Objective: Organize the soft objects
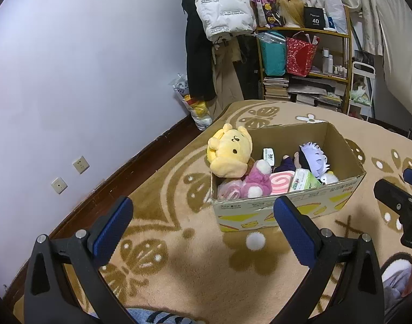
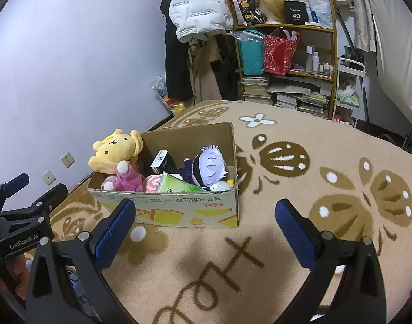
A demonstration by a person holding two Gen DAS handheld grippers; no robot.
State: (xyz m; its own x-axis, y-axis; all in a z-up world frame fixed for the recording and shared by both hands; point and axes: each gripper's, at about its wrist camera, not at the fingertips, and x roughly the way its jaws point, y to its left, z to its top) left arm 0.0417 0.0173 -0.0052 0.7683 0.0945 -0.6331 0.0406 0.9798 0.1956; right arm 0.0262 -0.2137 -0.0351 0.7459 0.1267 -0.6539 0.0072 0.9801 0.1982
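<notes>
A pale lilac wall [image 1: 84,67] fills the upper left of the frame, with two sockets [image 1: 81,164] low above a dark skirting board [image 1: 111,189]. A beige rug [image 2: 300,243] with brown flower patterns covers the lower half. At upper right stands a cluttered wooden shelf [image 1: 305,31], with a white padded jacket [image 1: 222,5] hanging beside it.

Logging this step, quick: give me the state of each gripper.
Left gripper: open, holding nothing.
Right gripper: open, holding nothing.

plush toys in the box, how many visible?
4: yellow bear at left end, pink bunny beside it, white-haired doll right, small white bird in right corner. More may be buried.
</notes>
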